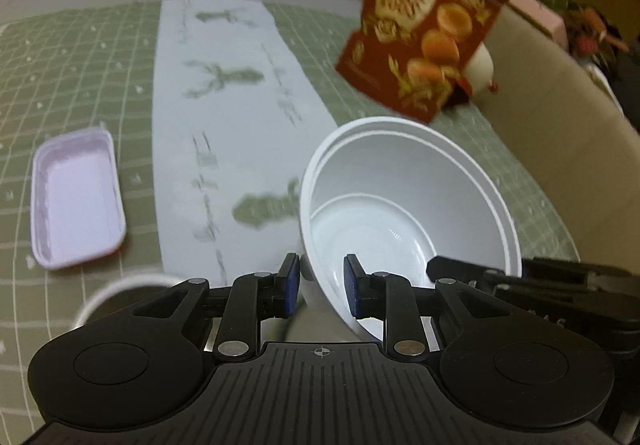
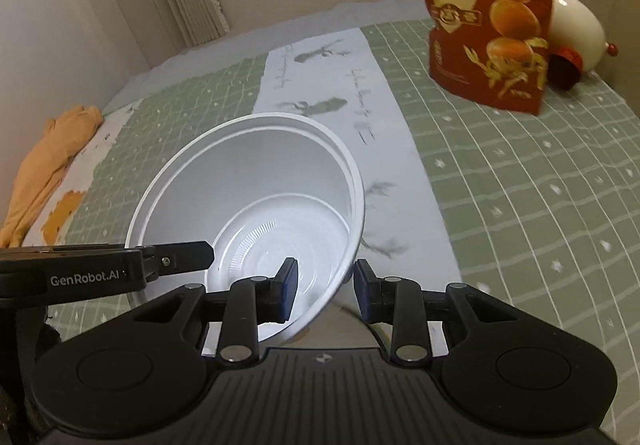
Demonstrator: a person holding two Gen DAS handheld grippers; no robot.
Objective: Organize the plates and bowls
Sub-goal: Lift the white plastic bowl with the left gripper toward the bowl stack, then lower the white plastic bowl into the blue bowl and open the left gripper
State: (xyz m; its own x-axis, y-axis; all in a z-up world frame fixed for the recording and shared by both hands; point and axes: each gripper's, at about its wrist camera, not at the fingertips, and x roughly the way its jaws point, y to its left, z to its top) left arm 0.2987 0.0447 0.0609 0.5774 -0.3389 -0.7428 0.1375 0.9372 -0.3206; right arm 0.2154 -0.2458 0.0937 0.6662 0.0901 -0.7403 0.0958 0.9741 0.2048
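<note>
A white plastic bowl is held tilted above the table between both grippers; it also shows in the right wrist view. My left gripper straddles its near-left rim, one pad inside and one outside, with a gap to the wall. My right gripper straddles the bowl's right rim the same way. A second white bowl's rim shows below the left gripper. A shallow pink-white tray lies on the table at left.
A green checked tablecloth with a white deer-print runner covers the table. A red quail-egg pouch stands at the back right beside a white round toy. An orange cloth lies at the far left.
</note>
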